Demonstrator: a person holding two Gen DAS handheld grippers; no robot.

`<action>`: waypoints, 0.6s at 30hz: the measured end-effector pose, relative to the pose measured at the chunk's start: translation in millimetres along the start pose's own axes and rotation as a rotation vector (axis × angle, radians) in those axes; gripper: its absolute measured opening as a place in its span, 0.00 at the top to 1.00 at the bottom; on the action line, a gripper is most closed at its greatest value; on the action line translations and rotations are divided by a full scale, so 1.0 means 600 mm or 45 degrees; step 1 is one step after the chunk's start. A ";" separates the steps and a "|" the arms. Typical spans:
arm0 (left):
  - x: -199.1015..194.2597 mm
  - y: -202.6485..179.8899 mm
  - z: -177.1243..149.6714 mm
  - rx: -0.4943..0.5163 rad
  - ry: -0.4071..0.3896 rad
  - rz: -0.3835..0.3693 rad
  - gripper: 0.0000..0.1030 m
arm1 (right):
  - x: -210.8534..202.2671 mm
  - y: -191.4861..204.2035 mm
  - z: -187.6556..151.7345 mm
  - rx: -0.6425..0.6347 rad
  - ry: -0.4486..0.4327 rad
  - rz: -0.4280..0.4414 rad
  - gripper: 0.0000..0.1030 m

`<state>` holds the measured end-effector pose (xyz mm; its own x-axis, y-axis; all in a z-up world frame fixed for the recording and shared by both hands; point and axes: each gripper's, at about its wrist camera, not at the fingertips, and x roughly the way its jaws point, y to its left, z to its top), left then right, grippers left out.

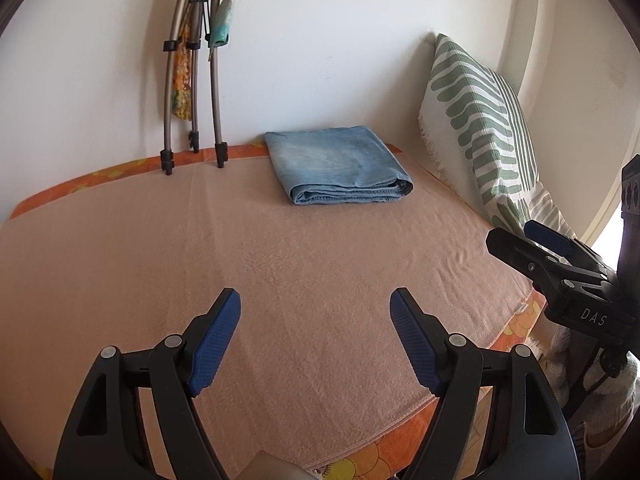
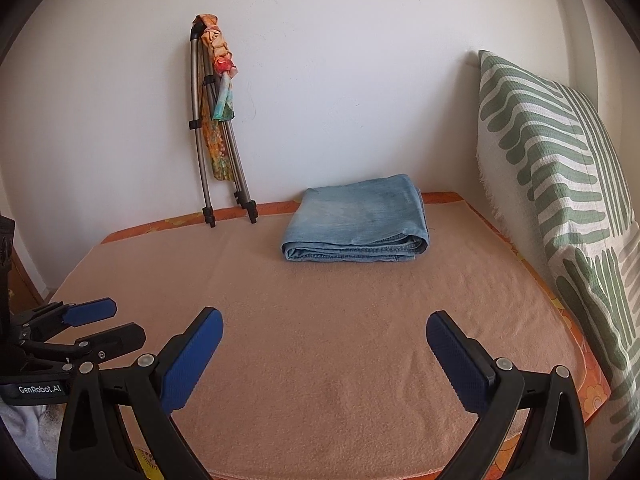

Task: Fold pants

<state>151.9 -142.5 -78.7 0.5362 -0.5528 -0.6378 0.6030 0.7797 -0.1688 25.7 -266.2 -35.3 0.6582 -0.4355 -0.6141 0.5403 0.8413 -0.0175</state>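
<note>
Faded light-blue denim pants [image 2: 354, 220], folded into a thick rectangle, lie at frame centre on the peach blanket-covered bed [image 2: 320, 360]. Judged soft, moderately heavy; grasp layered front edge. Left gripper [image 1: 315, 340] and right gripper [image 2: 324, 356]: fingers open, empty.

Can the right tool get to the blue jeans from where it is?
Probably yes. The right tool is open and aimed at the folded jeans, with only bare peach blanket between them. The pillow stands off to the side.
</note>
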 end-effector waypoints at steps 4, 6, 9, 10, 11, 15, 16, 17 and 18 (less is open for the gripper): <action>-0.003 -0.001 0.001 -0.001 -0.014 0.024 0.25 | -0.002 -0.001 0.000 0.016 -0.013 -0.007 0.00; -0.005 -0.002 0.001 0.003 -0.017 0.024 0.24 | 0.002 -0.001 -0.001 0.022 0.002 0.006 0.00; -0.009 -0.001 -0.002 -0.003 -0.027 0.024 0.19 | 0.005 0.002 -0.004 -0.001 0.009 -0.009 0.00; -0.009 -0.001 -0.002 -0.002 -0.026 0.023 0.19 | 0.005 0.004 -0.005 -0.008 0.008 -0.013 0.00; -0.009 0.000 -0.003 -0.001 -0.025 0.024 0.19 | 0.005 0.005 -0.006 -0.013 0.007 -0.015 0.00; -0.007 0.005 -0.006 -0.009 -0.013 0.032 0.19 | 0.007 0.005 -0.007 -0.012 0.011 -0.014 0.00; -0.007 0.007 -0.007 -0.014 -0.009 0.033 0.19 | 0.007 0.005 -0.007 -0.011 0.010 -0.015 0.00; -0.007 0.008 -0.007 -0.019 -0.008 0.037 0.19 | 0.007 0.005 -0.007 -0.012 0.008 -0.018 0.00; -0.007 0.010 -0.007 -0.024 -0.007 0.038 0.19 | 0.007 0.006 -0.007 -0.015 0.008 -0.021 0.00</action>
<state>150.8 -134.3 -80.4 0.5570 -0.5310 -0.6385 0.5756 0.8011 -0.1640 27.9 -263.5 -41.2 0.6462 -0.4474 -0.6183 0.5449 0.8377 -0.0366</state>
